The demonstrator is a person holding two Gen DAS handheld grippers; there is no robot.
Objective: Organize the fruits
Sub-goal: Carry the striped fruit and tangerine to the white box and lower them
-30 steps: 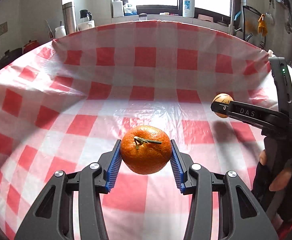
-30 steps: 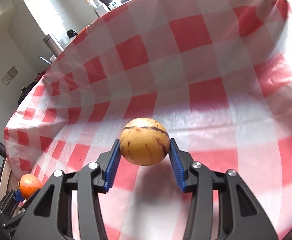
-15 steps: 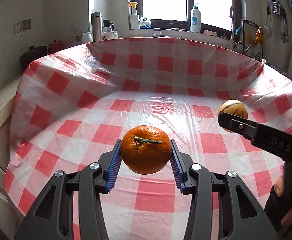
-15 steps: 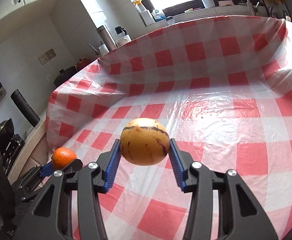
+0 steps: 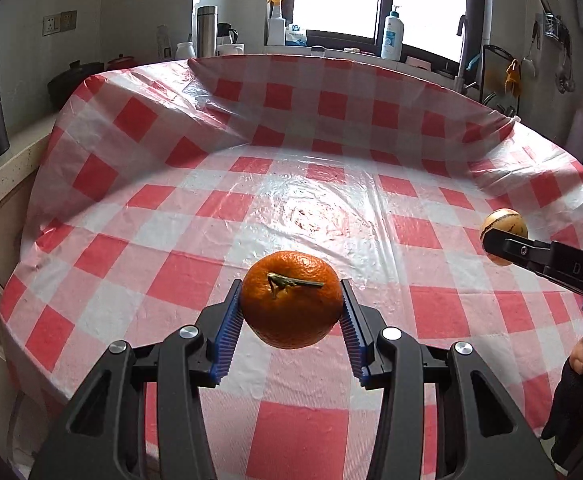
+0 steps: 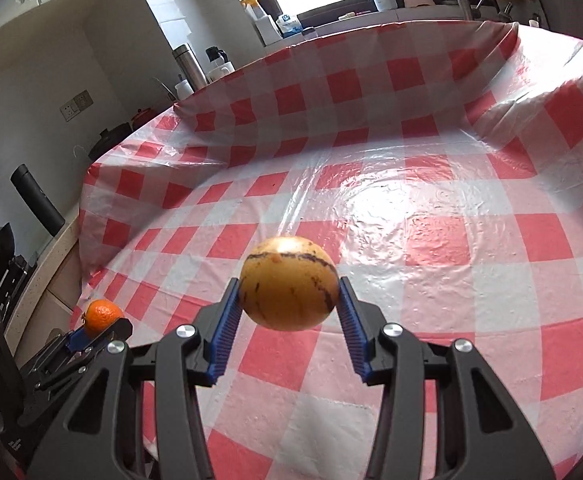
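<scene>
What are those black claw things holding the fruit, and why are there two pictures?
Those claws are tools, not a robot. A person holds one hand-held gripper in each hand, and each has a small camera that looks forward along its two fingers. That gives two pictures of the same moment.

The left camera's picture shows the left hand-held gripper, whose blue pads squeeze an orange mandarin with a little green stem. At that picture's right edge you can see the other tool from the side.

The right camera's picture shows the right hand-held gripper squeezing a round yellow fruit with dark streaks.

Both fruits are up in the air above a table with a shiny red and white checked tablecloth. No fruit lies on the part of the cloth that we can see.
</scene>
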